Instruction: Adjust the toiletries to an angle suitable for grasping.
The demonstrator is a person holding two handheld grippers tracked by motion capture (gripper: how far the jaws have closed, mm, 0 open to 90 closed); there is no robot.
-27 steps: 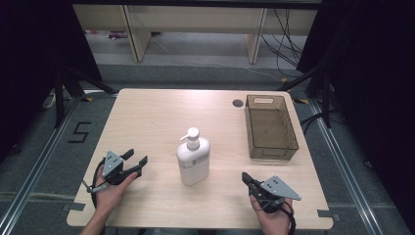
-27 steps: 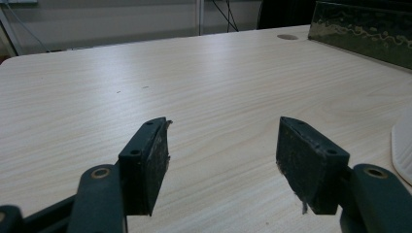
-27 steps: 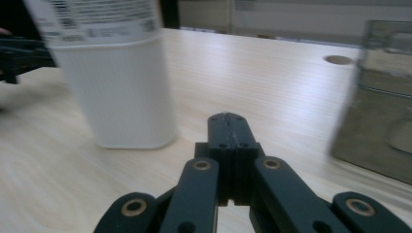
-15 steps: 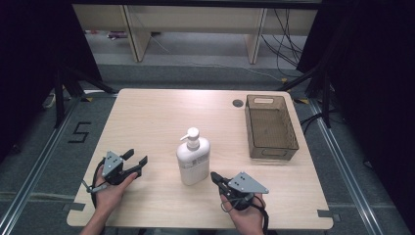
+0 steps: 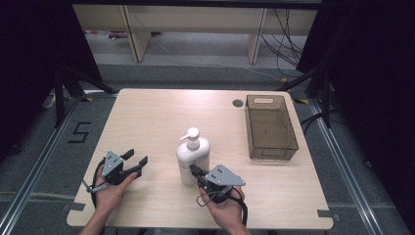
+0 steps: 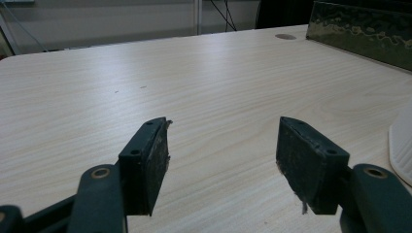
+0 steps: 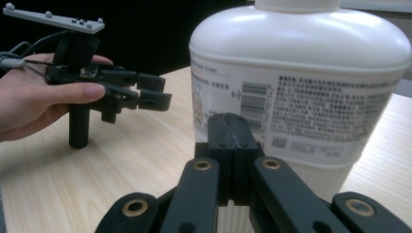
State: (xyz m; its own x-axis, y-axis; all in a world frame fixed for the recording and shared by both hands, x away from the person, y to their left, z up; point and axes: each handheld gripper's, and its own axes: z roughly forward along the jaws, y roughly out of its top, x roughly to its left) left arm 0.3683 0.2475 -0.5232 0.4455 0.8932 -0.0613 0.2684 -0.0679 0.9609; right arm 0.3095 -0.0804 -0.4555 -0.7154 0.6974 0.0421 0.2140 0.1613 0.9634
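The white pump bottle [image 5: 193, 156] stood upright near the middle of the wooden table [image 5: 156, 117], well apart from the brown translucent bin [image 5: 270, 128] at the far right edge, which looked empty. The right gripper [image 5: 195, 170] had its jaws pressed flat together with nothing between them, tips just at the bottle's lower side; in the right gripper view the closed tips sat against the labelled face of the bottle [image 7: 301, 92], though whether they actually touched it could not be told. The left gripper [image 5: 137, 159] rested low on the table near the front left, jaws wide apart and holding nothing — in its own view bare tabletop lay between the pads [image 6: 154, 165], with the bottle's edge [image 6: 402, 141] just off to one side. As a judgement, the work was at its very start: the bottle was not gripped, not lifted, and not in the bin. What seemed left was nearly everything — opening the right jaws or nudging with them, securing the bottle, and moving it.
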